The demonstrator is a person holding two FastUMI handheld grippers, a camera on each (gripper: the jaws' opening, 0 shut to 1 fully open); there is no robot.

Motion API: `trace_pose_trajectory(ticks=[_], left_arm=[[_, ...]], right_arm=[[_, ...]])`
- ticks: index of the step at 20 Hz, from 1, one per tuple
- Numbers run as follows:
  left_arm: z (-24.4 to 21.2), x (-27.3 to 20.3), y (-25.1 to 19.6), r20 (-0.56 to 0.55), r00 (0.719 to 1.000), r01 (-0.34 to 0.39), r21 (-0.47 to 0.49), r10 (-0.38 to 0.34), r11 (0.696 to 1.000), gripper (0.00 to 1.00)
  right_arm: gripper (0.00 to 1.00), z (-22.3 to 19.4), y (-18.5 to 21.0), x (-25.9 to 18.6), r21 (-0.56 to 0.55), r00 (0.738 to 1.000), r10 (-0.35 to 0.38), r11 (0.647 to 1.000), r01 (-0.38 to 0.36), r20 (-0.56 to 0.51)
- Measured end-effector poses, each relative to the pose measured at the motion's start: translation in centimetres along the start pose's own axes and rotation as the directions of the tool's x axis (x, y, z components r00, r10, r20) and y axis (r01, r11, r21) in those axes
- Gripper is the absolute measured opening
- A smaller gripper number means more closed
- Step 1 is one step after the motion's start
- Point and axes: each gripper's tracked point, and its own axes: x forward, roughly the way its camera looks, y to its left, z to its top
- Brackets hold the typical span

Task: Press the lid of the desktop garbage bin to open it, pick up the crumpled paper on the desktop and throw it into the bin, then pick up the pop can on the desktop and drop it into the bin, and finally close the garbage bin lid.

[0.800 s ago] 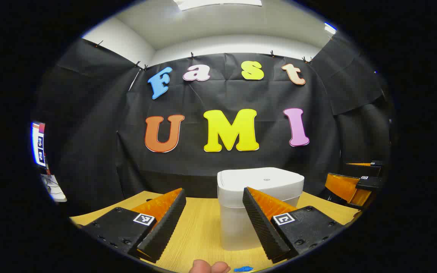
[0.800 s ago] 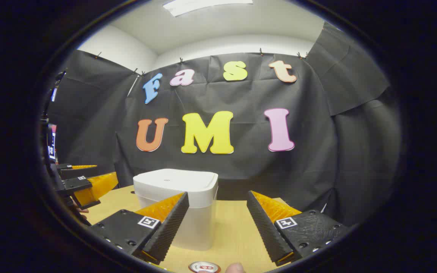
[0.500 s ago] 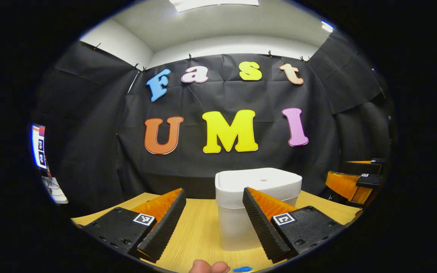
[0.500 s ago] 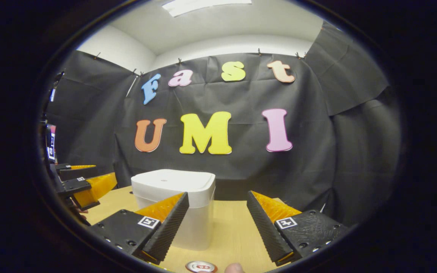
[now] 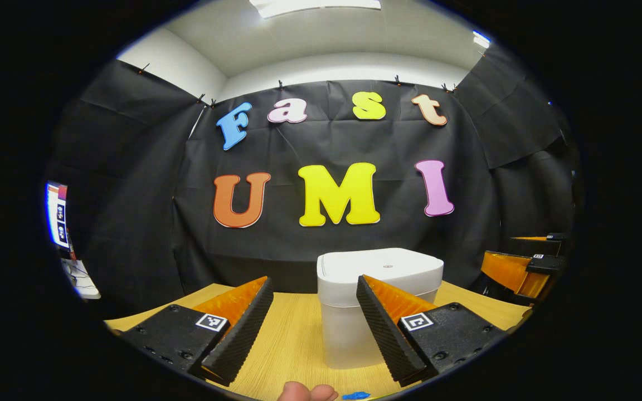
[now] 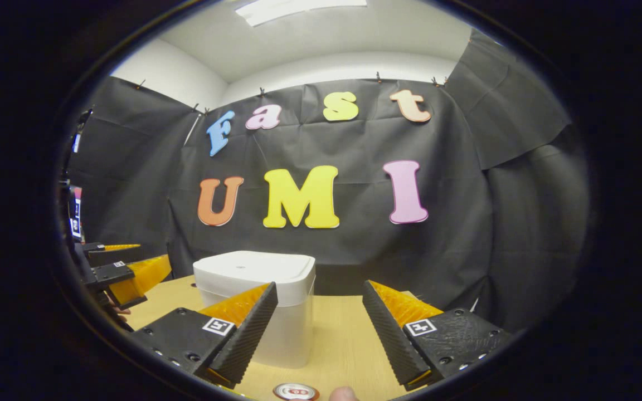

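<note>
A: Left gripper (image 5: 314,289) — state?

B: Fingers spread wide, nothing between them. It hovers over the wooden counter (image 5: 293,334). In the left gripper view the white garbage bin (image 5: 379,303) stands at 12 o'clock just past the fingertips, slightly toward 1 o'clock, partly behind the finger on that side. Lid (image 5: 382,264) is down, flush on the bin.

A: Right gripper (image 6: 319,292)?

B: Also spread, empty. In the right gripper view the bin (image 6: 257,303) sits at 11 o'clock, partly behind the 11 o'clock finger; lid closed.

A: Pop can?

B: Its top (image 6: 296,391) shows at 6 o'clock in the right gripper view, upright on the counter, below the finger gap and apart from both fingers. A fingertip of the person (image 6: 344,394) is just beside it.

A: Crumpled paper?

B: Cannot locate it. A small blue scrap (image 5: 356,396) lies at 6 o'clock in the left gripper view — cannot tell what it is.

A: Grippers relative to each other?

B: Well apart; each sees the other at the edge — right gripper at 3 o'clock, left at 9 o'clock.
</note>
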Motion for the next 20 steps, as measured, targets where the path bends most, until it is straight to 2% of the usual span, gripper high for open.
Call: trace_pose_trajectory(ticks=[8,11,15,16,17,18,19,20], left_arm=[[-0.6,0.2,0.1,-0.016,1.0,-0.01,-0.009,0.01,1.0,0.97],[-1.2,0.4,0.6,-0.024,0.999,-0.028,0.009,0.028,1.0,0.97],[-2.1,0.4,1.1,-0.042,0.999,-0.017,-0.02,0.016,1.0,0.97],[-2.1,0.3,1.2,-0.045,0.999,-0.017,-0.023,0.016,1.0,0.97],[-2.3,0.2,1.6,-0.046,0.999,-0.021,-0.022,0.019,1.0,0.97],[-2.4,0.1,2.0,-0.048,0.999,-0.026,-0.022,0.025,0.999,0.97],[-2.5,0.0,2.3,-0.047,0.998,-0.031,-0.025,0.03,0.999,0.97],[-2.7,-0.1,2.7,-0.052,0.998,-0.036,-0.028,0.034,0.999,0.97]], right_arm=[[0.97,0.1,0.9,0.6,0.003,0.999,0.034,0.999,-0.034,-0.021],[0.95,0.4,2.1,1.2,0.013,0.996,0.08,0.997,-0.079,-0.042],[0.95,1.2,4.4,2.8,0.009,0.987,0.145,0.989,-0.145,-0.063],[0.88,1.5,5.1,3.6,0.01,0.983,0.167,0.986,-0.167,-0.074],[0.85,1.7,5.3,4.4,0.011,0.981,0.175,0.985,-0.175,-0.086],[0.88,2.0,5.8,5.3,0.018,0.977,0.192,0.981,-0.191,-0.095],[0.82,2.3,6.5,6.0,0.036,0.972,0.211,0.977,-0.208,-0.104],[0.67,2.7,7.1,7.0,0.051,0.967,0.229,0.973,-0.225,-0.115]])
